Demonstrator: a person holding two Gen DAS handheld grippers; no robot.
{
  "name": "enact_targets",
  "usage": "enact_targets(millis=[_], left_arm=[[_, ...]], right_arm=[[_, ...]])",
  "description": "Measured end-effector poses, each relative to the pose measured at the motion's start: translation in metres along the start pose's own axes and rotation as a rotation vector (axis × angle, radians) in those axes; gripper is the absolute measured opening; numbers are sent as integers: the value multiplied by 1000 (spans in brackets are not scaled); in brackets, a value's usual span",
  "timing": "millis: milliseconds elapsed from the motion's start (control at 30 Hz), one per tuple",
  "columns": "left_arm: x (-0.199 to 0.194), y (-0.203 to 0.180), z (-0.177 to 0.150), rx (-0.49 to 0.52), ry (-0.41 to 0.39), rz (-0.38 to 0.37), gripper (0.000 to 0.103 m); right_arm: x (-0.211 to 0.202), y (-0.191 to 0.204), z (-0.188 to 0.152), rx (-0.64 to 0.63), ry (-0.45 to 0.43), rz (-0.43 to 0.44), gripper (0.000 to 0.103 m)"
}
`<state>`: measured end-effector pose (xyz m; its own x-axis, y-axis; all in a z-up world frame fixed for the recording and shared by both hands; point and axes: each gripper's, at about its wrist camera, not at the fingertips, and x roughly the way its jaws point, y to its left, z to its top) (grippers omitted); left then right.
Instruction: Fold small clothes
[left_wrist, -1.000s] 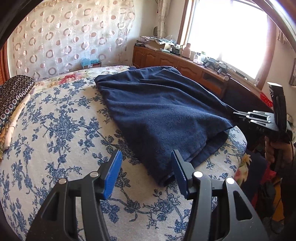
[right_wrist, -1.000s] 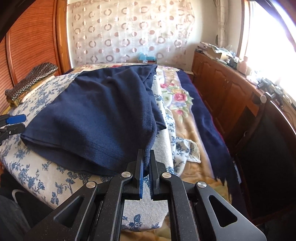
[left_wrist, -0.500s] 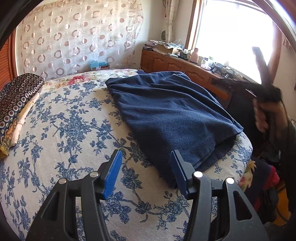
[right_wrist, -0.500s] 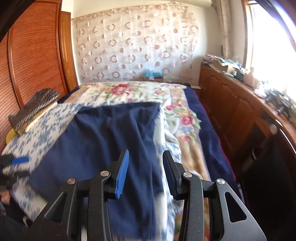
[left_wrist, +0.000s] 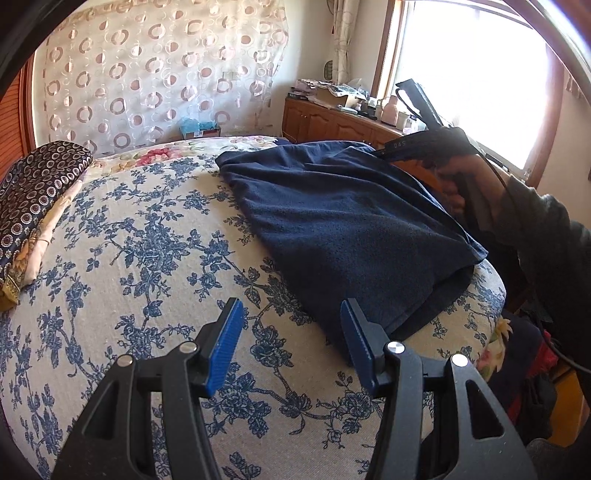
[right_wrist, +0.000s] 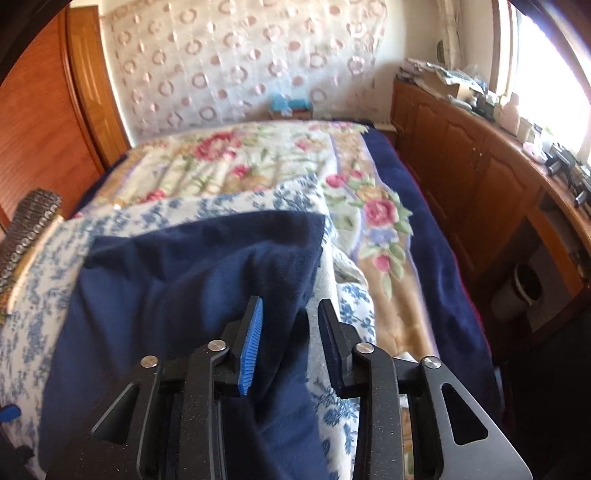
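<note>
A dark navy garment lies folded over on a blue-flowered white cloth on the bed. It also shows in the right wrist view. My left gripper is open and empty, just above the cloth, at the garment's near corner. My right gripper is open and empty, held above the garment's right side. In the left wrist view the right gripper's body shows in a hand over the garment's far right edge.
A rose-patterned blanket covers the bed beyond the cloth. A dark patterned folded fabric lies at the left. A wooden sideboard with clutter runs along the right under the window. A wooden wardrobe stands at the left.
My right gripper let go of the garment's corner, opened, and rose and moved forward over the garment. My left gripper stayed open and pulled back slightly.
</note>
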<state>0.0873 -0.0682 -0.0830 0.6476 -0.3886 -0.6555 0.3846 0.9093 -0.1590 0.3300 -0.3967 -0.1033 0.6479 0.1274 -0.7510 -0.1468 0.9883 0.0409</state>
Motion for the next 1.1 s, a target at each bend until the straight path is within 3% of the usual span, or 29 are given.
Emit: enact_targets(millis=[33, 100, 200, 267, 400, 467, 533, 667, 767, 833, 900, 1100], left_arm=[[0, 0, 0, -1, 1, 0, 54], [0, 0, -1, 0, 0, 0, 54], [2, -2, -1, 6, 8, -2, 54], [3, -4, -1, 16, 12, 0, 54], [3, -8, 1, 28, 11, -3, 54], [3, -8, 1, 30, 13, -2, 54], [3, -8, 1, 28, 12, -3, 54], [3, -8, 2, 26, 9, -3, 54], [4, -8, 2, 27, 9, -4, 54], [4, -8, 2, 26, 9, -6, 54], [5, -9, 1, 29, 12, -8, 54], [7, -10, 0, 26, 20, -13, 54]], right_arm=[[1, -1, 1, -4, 2, 4, 6], [-2, 1, 3, -38, -9, 11, 2], [-18, 3, 10, -81, -58, -28, 2], [-25, 1, 17, -112, -87, -117, 2], [-24, -7, 24, -109, -77, -189, 2], [-29, -8, 19, -107, -99, -181, 6], [-34, -11, 14, -88, -96, -176, 22], [-54, -6, -11, -90, -118, -116, 24], [-71, 0, -44, -92, -133, -69, 32], [-80, 4, -66, -89, -136, -51, 51], [-84, 6, -91, -88, -122, -44, 62], [-101, 0, -144, -70, -97, -47, 62]])
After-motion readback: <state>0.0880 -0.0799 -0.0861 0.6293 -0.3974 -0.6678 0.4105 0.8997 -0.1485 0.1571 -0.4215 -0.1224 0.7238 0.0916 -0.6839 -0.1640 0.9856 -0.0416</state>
